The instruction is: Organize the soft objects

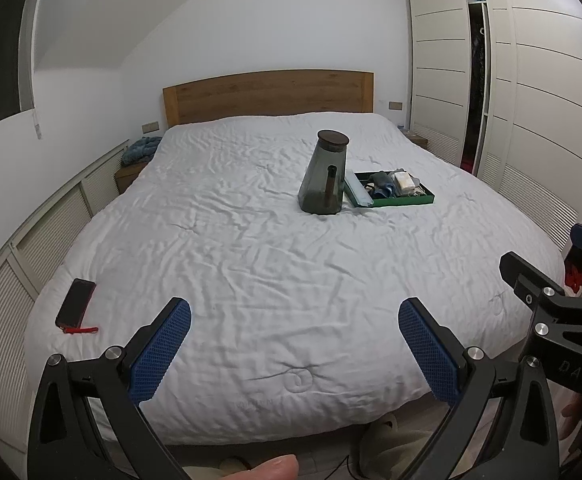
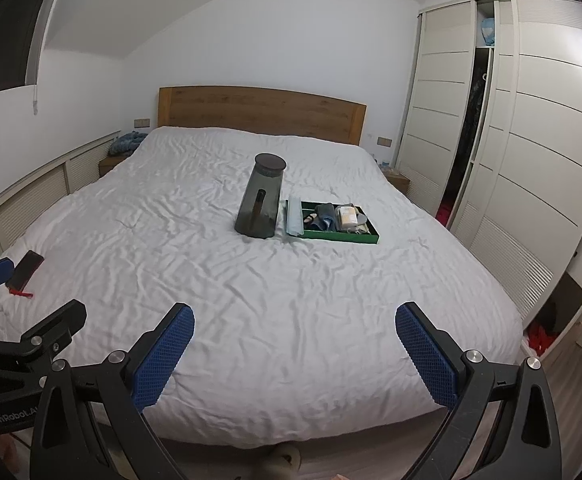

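A green tray [image 1: 423, 199] [image 2: 333, 237] sits on the white bed [image 1: 231, 260] [image 2: 211, 280], right of centre. It holds folded soft items: blue cloths [image 1: 383, 189] [image 2: 325, 216], a white bundle [image 1: 405, 180] [image 2: 349, 216] and a pale blue folded piece [image 1: 357, 192] [image 2: 294, 218]. A dark glass jar with a wooden lid [image 1: 325, 174] [image 2: 261, 198] stands just left of the tray. My left gripper [image 1: 295, 344] is open and empty over the foot of the bed. My right gripper [image 2: 293, 350] is open and empty too, beside the left one.
A black phone with a red strap [image 1: 75, 303] [image 2: 25, 269] lies near the bed's left edge. White wardrobes [image 1: 531, 100] [image 2: 531, 140] line the right wall, one door ajar. A wooden headboard [image 1: 269, 94] stands at the back. A blue blanket [image 1: 141, 150] lies on the left nightstand.
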{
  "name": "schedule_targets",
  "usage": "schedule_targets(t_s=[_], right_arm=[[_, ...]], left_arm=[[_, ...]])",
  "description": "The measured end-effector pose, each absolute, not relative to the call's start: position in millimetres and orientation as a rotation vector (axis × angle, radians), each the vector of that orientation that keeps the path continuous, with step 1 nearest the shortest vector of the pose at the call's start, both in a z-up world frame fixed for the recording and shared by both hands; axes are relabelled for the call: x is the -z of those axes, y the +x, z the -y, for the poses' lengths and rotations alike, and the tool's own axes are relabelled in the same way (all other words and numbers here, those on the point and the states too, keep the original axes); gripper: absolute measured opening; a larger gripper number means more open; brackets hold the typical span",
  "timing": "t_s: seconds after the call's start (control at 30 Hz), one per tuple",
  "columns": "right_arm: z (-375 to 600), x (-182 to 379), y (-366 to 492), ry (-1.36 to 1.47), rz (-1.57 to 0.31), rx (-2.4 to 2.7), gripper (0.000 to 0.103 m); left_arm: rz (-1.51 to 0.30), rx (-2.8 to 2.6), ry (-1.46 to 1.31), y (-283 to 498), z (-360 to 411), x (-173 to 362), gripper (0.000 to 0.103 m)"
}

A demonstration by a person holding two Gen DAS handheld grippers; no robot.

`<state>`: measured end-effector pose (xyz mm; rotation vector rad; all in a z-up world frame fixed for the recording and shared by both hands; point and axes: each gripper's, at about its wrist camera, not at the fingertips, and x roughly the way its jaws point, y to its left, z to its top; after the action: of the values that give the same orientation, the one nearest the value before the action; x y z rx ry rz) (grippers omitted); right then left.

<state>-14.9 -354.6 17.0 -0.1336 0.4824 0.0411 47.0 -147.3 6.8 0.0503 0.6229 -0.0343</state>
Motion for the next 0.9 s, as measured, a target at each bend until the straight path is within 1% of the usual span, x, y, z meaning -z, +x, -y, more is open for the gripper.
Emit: schedule_targets(t_s=[0.9], right_arm=[[347.6,-15.9,-20.3,-0.121,-0.487,-0.029,0.103]], left_arm=[[-0.635,0.05,0.065,47.0,148.6,-1.9,0.102]])
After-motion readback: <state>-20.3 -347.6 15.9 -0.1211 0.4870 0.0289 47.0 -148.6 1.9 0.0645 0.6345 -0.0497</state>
